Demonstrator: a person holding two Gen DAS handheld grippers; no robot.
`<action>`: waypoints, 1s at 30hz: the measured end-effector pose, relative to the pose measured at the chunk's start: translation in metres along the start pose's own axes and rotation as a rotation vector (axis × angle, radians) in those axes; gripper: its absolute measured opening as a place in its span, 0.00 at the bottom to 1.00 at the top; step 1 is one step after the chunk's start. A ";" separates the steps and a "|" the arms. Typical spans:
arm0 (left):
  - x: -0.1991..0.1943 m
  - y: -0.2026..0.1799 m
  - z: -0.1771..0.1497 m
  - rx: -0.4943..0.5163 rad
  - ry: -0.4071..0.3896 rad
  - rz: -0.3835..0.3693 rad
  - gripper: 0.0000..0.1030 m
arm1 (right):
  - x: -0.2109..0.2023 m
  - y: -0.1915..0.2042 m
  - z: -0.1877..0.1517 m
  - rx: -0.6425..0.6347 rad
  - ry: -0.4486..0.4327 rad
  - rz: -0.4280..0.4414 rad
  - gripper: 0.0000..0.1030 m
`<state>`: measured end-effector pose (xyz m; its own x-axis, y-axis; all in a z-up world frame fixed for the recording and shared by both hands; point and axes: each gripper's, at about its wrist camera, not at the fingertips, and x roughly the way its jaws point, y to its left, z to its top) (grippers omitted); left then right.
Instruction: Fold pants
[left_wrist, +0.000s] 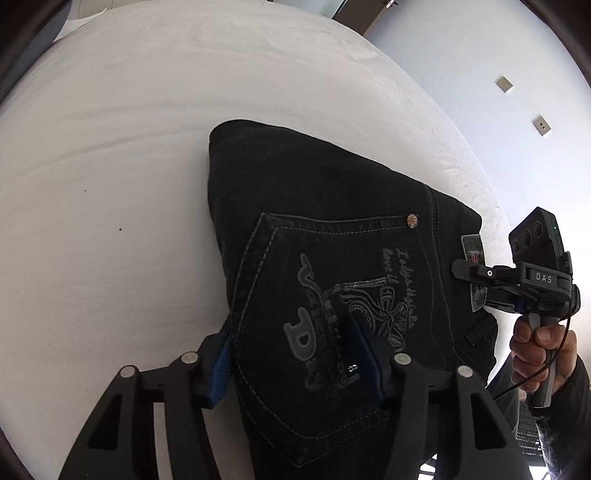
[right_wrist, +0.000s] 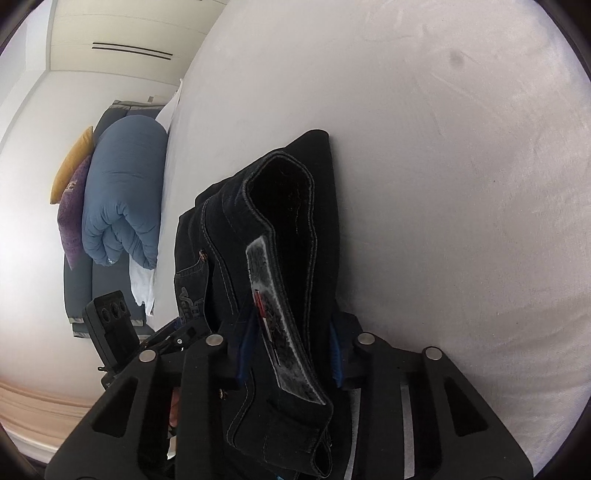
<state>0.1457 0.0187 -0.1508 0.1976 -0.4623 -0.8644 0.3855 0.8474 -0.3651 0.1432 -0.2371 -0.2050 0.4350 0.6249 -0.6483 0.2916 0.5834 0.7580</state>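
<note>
Pants (left_wrist: 332, 221) sit folded on bed (left_wrist: 110, 147). Left gripper (left_wrist: 295, 354) straddles the pocket edge, right gripper (right_wrist: 291, 347) pinches the waistband; both half-spread. Your next move, probably: release, smooth flat.

Matt dark denim pants (left_wrist: 332, 229) lie on smooth white cloth bedsheet (left_wrist: 110, 147).

Both shots were bright with soft daylight, nothing harsh. The white bed (left_wrist: 147, 110) came out near blown out, while the dark pants (left_wrist: 332, 221) ate most of the detail, stitching only just readable. Heavy fisheye bend everywhere, with black vignette in the corners. In the right wrist view the wall (right_wrist: 33, 240) glowed hazy and the blue duvet (right_wrist: 122, 192) looked a bit soft.
</note>
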 end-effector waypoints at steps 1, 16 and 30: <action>0.000 -0.004 0.001 0.013 -0.001 0.013 0.49 | 0.000 0.001 -0.002 -0.010 -0.007 -0.010 0.26; -0.047 -0.020 0.030 0.045 -0.109 -0.017 0.22 | -0.042 0.086 0.011 -0.281 -0.119 -0.079 0.14; 0.007 -0.015 0.109 0.126 -0.075 0.036 0.24 | -0.042 0.049 0.151 -0.206 -0.104 -0.089 0.14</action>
<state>0.2400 -0.0255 -0.1135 0.2784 -0.4548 -0.8460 0.4859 0.8264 -0.2844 0.2678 -0.3132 -0.1299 0.5037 0.5162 -0.6927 0.1576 0.7335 0.6612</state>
